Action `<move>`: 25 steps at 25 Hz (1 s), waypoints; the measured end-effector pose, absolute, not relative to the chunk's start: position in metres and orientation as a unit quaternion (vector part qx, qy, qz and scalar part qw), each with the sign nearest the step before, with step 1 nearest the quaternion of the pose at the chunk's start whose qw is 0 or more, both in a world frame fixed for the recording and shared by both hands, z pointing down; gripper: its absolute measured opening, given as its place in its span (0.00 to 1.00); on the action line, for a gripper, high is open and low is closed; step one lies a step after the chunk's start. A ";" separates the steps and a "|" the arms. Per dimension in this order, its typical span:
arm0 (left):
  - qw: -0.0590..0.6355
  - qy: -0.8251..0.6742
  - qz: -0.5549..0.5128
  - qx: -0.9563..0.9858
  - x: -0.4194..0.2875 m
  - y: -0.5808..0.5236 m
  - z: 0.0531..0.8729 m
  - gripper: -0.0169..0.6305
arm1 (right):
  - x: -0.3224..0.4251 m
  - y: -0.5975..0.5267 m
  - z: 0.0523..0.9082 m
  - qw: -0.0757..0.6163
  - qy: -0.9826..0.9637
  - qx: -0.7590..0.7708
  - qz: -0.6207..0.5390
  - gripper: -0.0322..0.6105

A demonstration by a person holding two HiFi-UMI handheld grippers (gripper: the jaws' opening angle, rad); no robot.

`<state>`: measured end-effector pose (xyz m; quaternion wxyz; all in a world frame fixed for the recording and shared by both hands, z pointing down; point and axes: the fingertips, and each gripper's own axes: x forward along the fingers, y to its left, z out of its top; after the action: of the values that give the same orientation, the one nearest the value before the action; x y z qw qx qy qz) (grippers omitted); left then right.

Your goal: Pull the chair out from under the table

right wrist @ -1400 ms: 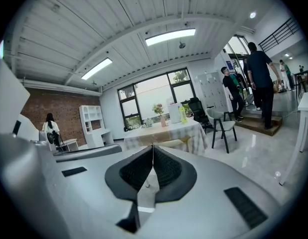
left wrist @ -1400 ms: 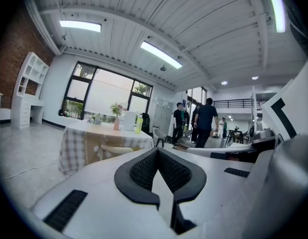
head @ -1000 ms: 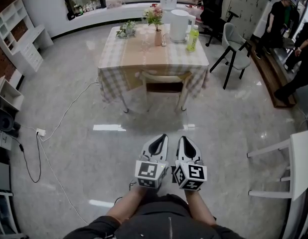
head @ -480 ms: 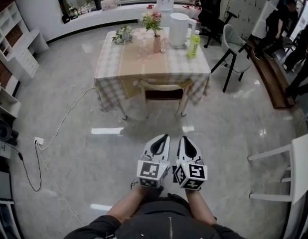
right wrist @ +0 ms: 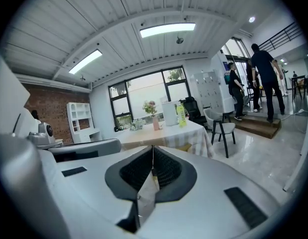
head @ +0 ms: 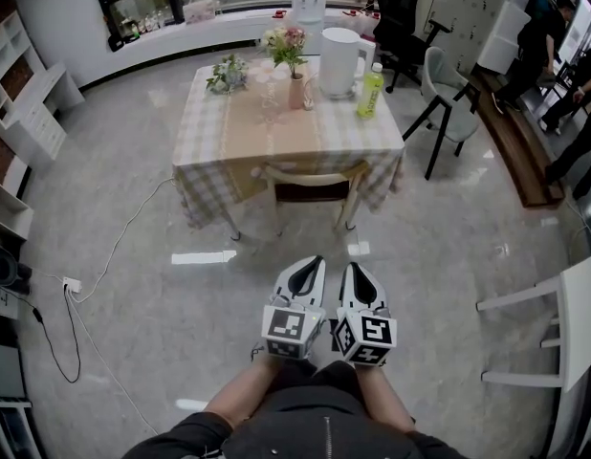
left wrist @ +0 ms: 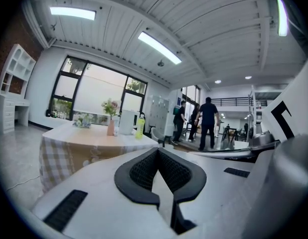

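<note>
Wooden chair [head: 315, 174] tucked under tabletop [head: 205, 127] near edge, backrest crosswise, straight ahead, well apart. Left tool [head: 313, 264], right tool [head: 353, 268] side by side, closed, empty; neither nearer.

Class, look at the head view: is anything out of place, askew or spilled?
Only a loose white cable trailing across the floor from near the table to a power strip. Nothing is spilled; the chair is tucked in.

Head view: high up, looking steeply down at floor [head: 181, 299]; left hand-held gripper [head: 312, 266] and right hand-held gripper [head: 354, 270] close below, tabletop [head: 286, 122] farther ahead. Both gripper views: low, near level, facing along own jaws toward that same tabletop, seen by all three.
</note>
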<state>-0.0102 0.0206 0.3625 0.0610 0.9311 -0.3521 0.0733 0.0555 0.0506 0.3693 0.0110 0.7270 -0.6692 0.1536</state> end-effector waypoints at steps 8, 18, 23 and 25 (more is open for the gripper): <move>0.086 -0.342 0.055 0.934 -0.004 0.008 0.364 0.04 | 0.064 0.042 0.367 0.006 -0.657 0.739 0.150 0.07; 0.096 -0.339 0.069 0.933 -0.008 0.013 0.369 0.04 | 0.062 0.045 0.371 0.008 -0.649 0.745 0.155 0.07; 0.089 -0.346 0.071 0.931 -0.011 0.007 0.369 0.04 | 0.062 0.039 0.374 0.010 -0.648 0.745 0.158 0.07; 0.090 -0.349 0.073 0.930 -0.012 0.003 0.369 0.04 | 0.061 0.034 0.375 0.013 -0.650 0.743 0.159 0.07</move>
<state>-0.0120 0.0030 0.3692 0.0897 0.9301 -0.3486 0.0726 0.0608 0.0336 0.3748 0.0129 0.7434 -0.6496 0.1589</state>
